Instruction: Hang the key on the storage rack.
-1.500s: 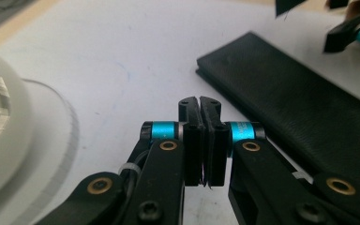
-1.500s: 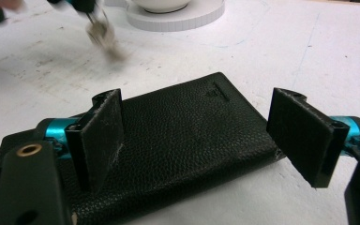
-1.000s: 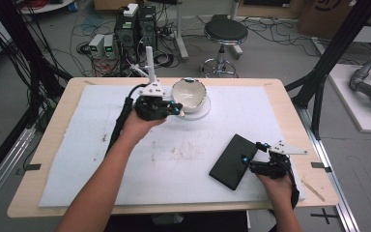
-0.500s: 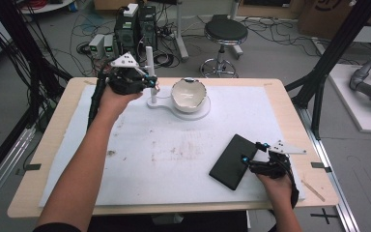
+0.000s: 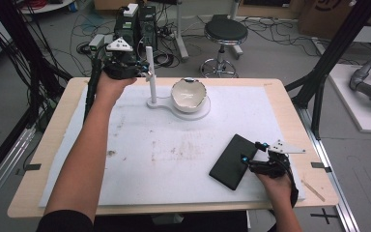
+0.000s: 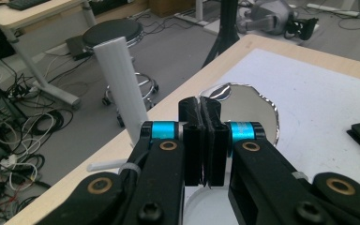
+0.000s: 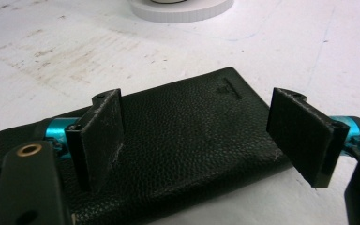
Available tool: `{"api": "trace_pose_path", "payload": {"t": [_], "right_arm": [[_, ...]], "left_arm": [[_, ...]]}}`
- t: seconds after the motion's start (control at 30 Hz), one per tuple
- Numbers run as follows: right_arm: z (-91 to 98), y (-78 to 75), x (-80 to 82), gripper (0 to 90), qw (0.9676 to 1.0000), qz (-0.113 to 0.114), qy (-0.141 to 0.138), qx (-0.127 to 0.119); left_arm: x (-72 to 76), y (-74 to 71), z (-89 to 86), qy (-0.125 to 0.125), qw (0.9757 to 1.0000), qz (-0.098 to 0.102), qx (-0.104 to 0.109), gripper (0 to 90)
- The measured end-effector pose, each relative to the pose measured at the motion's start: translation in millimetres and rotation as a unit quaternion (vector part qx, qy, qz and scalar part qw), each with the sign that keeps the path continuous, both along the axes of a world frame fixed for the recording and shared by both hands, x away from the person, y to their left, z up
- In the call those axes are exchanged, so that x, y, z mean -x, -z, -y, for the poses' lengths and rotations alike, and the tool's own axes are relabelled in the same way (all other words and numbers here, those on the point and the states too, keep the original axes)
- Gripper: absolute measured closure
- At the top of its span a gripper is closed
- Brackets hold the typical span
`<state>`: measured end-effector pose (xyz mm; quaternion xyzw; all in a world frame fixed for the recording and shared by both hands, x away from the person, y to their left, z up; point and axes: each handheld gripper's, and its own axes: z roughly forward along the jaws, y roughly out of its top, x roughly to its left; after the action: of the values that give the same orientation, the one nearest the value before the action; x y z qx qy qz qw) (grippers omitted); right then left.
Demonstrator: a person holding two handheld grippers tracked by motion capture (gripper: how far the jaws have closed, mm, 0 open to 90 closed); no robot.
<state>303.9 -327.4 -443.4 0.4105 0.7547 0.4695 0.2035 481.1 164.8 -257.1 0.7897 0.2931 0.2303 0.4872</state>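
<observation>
Left claw (image 6: 205, 140) pressed together beside ribbed white post (image 6: 122, 89); right claw (image 7: 206, 140) spread over pebbled, seemingly leather case (image 7: 183, 126).

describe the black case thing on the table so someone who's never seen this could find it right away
Start from the white mat that covers the wooden table and go to its near right corner. There a flat black leather case lies at an angle, with the right gripper open over its right edge. It is the dark, flat rectangle; the bowl and upright post at the far side are white.
</observation>
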Motion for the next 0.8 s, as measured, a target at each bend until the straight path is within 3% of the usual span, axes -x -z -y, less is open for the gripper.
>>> {"api": "trace_pose_path", "payload": {"t": [0.4,0.8], "right_arm": [[0.9,-0.3,0.8,19.8,1.0,-0.001,0.001,-0.003],[1.5,0.3,0.9,19.8,1.0,-0.003,-0.001,-0.003]], "left_arm": [[-13.9,0.1,-3.8,-0.025,0.9995,-0.005,-0.016,87.9],[-22.5,6.9,-9.4,-0.038,0.9992,-0.013,-0.01,87.7]]}}
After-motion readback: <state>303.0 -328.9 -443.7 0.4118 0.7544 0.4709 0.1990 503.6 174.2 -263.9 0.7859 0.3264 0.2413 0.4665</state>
